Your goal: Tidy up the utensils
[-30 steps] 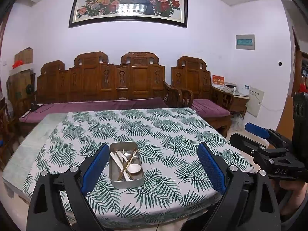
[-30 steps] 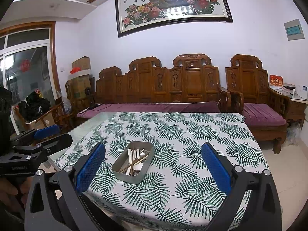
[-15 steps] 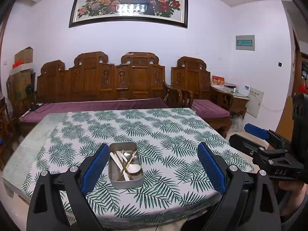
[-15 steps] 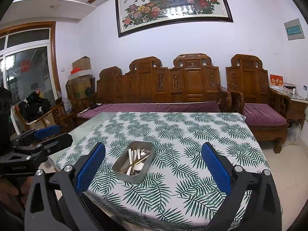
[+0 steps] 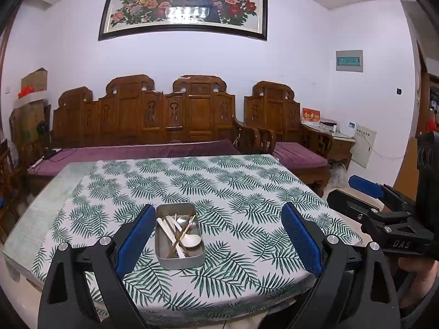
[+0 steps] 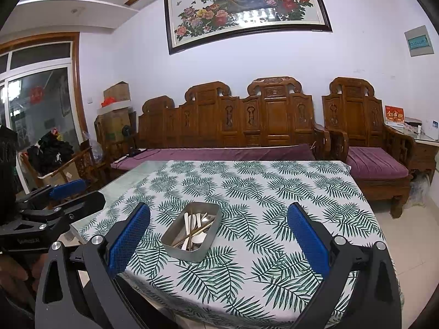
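A metal tin (image 5: 179,257) is seen on a table (image 5: 238,192) covered with a leaf-print cloth, near the front edge and left of the middle in the left wrist view. Inside the tin, utensils (image 5: 181,231) are piled loosely: a pale spoon (image 5: 192,240) with its bowl toward the near right corner, flat white sticks, a pair of wooden chopsticks (image 5: 182,233) laid slantwise across them, and a steel spoon further back. The left gripper (image 5: 216,242) is held above the near edge of the table with its blue-padded fingers (image 5: 135,240) spread wide and nothing between them; the tin shows just inside the left finger. The right gripper (image 6: 219,240) is likewise spread wide and empty, and in its view the tin (image 6: 192,231) is seen between the fingers, turned at an angle. Each gripper appears at the edge of the other's view, off the table's side, and a hand (image 5: 419,277) is partly visible beneath the right one. Behind the table, a carved wooden bench (image 5: 153,118) with purple cushions is set against a white wall, and a framed flower painting (image 5: 182,2) is hung above it.
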Demonstrator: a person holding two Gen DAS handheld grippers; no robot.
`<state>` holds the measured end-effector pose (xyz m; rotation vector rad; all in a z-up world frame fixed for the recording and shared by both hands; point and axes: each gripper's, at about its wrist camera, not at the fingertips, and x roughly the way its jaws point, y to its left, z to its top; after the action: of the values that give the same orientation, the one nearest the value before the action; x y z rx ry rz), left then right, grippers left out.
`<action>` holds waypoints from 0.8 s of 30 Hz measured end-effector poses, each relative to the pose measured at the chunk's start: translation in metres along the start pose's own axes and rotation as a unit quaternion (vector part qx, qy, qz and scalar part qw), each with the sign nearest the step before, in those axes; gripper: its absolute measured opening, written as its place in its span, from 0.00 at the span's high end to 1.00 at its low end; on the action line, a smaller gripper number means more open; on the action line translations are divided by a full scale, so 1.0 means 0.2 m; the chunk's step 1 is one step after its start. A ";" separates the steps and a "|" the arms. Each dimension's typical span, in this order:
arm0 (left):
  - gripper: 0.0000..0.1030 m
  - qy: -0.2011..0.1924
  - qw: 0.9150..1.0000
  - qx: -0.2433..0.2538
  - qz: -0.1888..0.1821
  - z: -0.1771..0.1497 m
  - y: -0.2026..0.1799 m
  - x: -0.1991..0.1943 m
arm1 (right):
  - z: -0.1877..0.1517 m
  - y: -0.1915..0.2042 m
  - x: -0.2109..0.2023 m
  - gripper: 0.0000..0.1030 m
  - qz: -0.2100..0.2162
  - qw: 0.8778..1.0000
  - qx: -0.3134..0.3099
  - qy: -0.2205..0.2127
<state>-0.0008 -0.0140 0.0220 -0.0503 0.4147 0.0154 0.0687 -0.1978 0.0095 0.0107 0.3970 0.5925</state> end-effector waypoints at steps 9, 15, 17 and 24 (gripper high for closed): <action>0.14 -0.001 1.000 -0.001 0.000 0.00 0.00 0.00 | 0.01 0.01 0.00 0.02 0.001 1.000 0.001 0.000; 0.14 0.000 1.000 -0.001 0.000 0.00 0.00 0.00 | 0.00 0.02 0.01 0.02 0.000 1.000 0.001 -0.001; 0.14 0.000 1.000 -0.002 -0.001 0.00 0.00 0.00 | 0.01 0.01 0.00 0.02 0.000 1.000 0.001 -0.001; 0.14 0.000 1.000 -0.001 -0.001 0.00 0.00 0.00 | 0.00 0.01 0.01 0.02 0.000 1.000 0.001 0.000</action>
<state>-0.0011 -0.0145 0.0227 -0.0536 0.4138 0.0145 0.0688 -0.1956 0.0102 0.0134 0.3970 0.5928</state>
